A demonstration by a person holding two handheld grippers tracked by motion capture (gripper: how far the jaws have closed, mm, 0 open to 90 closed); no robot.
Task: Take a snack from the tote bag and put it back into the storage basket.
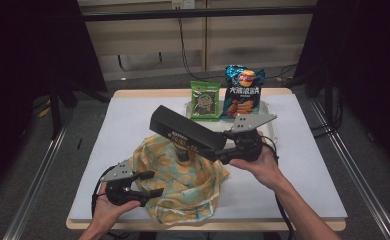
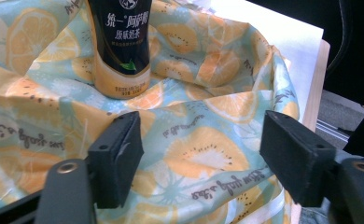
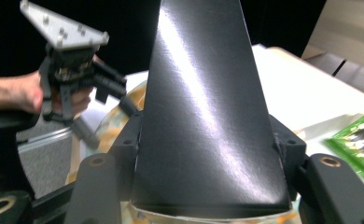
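A cloth bag (image 1: 183,187) printed with orange slices lies open at the front middle of the table. Inside it stands a dark milk-tea bottle (image 2: 120,46), upright. My right gripper (image 1: 223,147) is shut on one end of a long black box (image 1: 188,132), which hangs tilted above the bag. In the right gripper view the box (image 3: 199,93) sits clamped between both jaws of that gripper (image 3: 208,154). My left gripper (image 1: 150,184) is open at the bag's left front edge. In the left gripper view its jaws (image 2: 203,158) stand wide apart over the fabric (image 2: 203,112), apart from the bottle.
A green snack packet (image 1: 205,100) and a blue crisp bag (image 1: 243,92) stand upright at the back of the table on a white stand (image 1: 270,117). The white tabletop (image 1: 128,125) has bare room to the left and right of the bag.
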